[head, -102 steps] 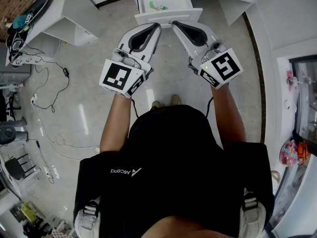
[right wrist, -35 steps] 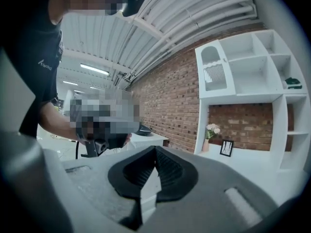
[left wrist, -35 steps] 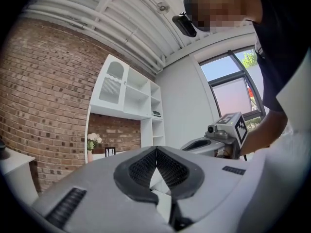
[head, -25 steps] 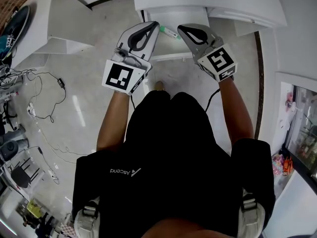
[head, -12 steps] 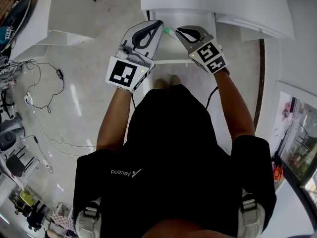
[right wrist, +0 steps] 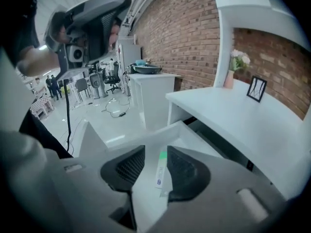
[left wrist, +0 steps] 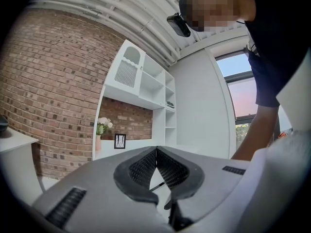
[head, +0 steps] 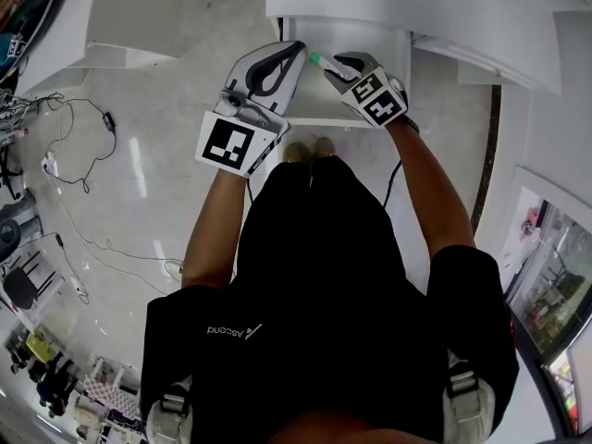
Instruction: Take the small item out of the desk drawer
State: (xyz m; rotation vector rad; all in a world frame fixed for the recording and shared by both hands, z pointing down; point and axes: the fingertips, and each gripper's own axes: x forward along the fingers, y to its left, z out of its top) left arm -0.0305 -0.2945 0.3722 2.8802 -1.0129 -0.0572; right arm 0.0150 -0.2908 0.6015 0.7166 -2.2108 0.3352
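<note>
The small item [right wrist: 160, 169] is a thin white tube with a green cap, also seen in the head view [head: 317, 59]. It lies on the floor of the open white drawer [head: 319, 100]. My right gripper [right wrist: 156, 154] reaches into the drawer and its jaws are opening. The tube lies between them, close beside the right pad [right wrist: 182, 171], and the left pad stands clear of it. In the head view the right gripper [head: 331, 65] tips down at the tube. My left gripper [head: 296, 48] hovers over the drawer's left side, shut with nothing in it [left wrist: 156, 150].
The white desk top [right wrist: 243, 120] overhangs the drawer and carries a vase with flowers [right wrist: 234, 64] and a small picture frame [right wrist: 256, 88]. A white cabinet [head: 120, 17] stands to the left. Cables [head: 83, 128] trail over the floor. The person's feet [head: 310, 148] are just below the drawer front.
My right gripper has moved forward and left, down into the drawer to the tube. The left gripper has barely shifted. The head has come closer over the desk.
</note>
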